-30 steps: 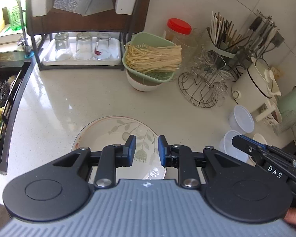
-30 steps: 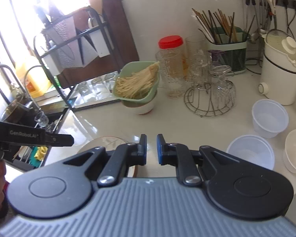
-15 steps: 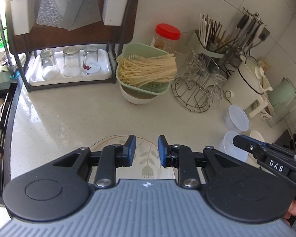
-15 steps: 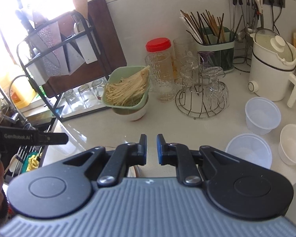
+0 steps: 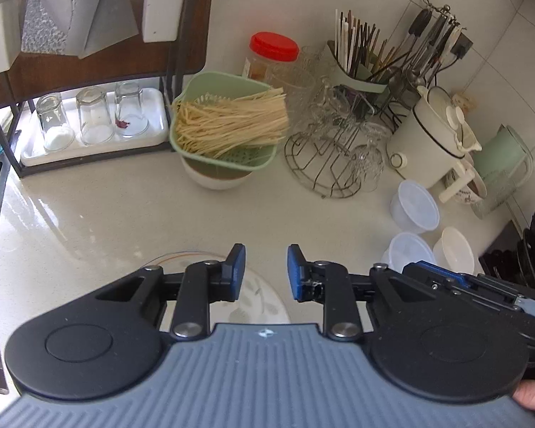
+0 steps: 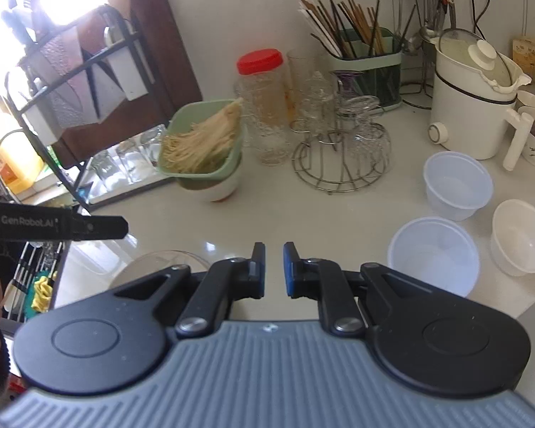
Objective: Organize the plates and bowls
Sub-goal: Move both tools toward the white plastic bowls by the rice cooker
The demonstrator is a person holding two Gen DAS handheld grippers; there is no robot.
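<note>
Ahead, both empty tongs, left (image 5: 265, 267) slightly parted, right (image 6: 274, 269) nearly closed, face a noodle strainer (image 5: 224, 125) and glass rack (image 5: 333, 164).

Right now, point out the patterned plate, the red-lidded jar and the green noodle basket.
patterned plate (image 5: 258, 297), left wrist view, leaf-printed inside.
red-lidded jar (image 6: 259, 61), right wrist view, top of lid.
green noodle basket (image 5: 228, 82), left wrist view, back wall.
</note>
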